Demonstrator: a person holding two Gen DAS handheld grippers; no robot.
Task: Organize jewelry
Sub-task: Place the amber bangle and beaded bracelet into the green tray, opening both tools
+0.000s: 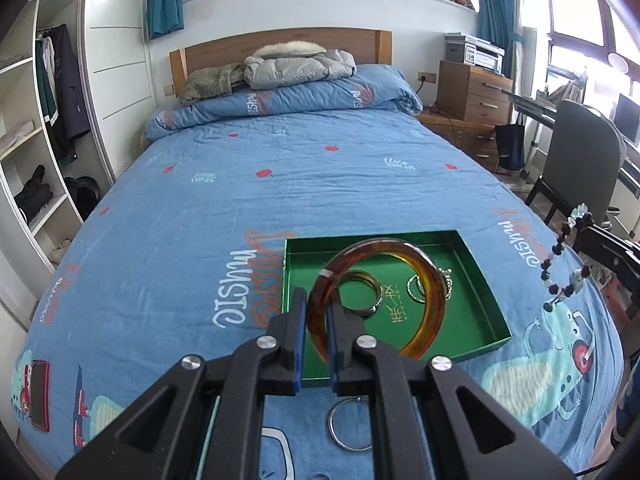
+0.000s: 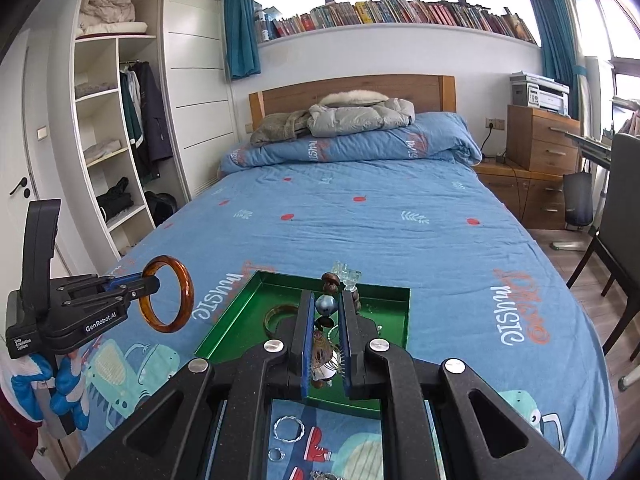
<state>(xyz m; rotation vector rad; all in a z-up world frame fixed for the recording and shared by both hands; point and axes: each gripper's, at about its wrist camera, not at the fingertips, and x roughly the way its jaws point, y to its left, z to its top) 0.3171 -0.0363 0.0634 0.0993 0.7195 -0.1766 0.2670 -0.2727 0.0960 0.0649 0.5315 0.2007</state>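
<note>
My left gripper (image 1: 318, 308) is shut on an amber bangle (image 1: 436, 292) and holds it above the near left part of the green tray (image 1: 486, 300); it also shows in the right wrist view (image 2: 150, 282) with the bangle (image 2: 186, 300). My right gripper (image 2: 326, 300) is shut on a beaded bracelet (image 2: 326, 304) over the tray (image 2: 224, 328); the bracelet hangs at the right in the left wrist view (image 1: 560, 272). In the tray lie a gold bangle (image 1: 362, 294) and a silver chain piece (image 1: 416, 288).
A silver ring (image 1: 348, 424) lies on the blue bedspread in front of the tray. A twisted silver bangle (image 2: 289, 428) and a small ring (image 2: 276, 455) lie under my right gripper. A chair (image 1: 576, 160) stands right of the bed.
</note>
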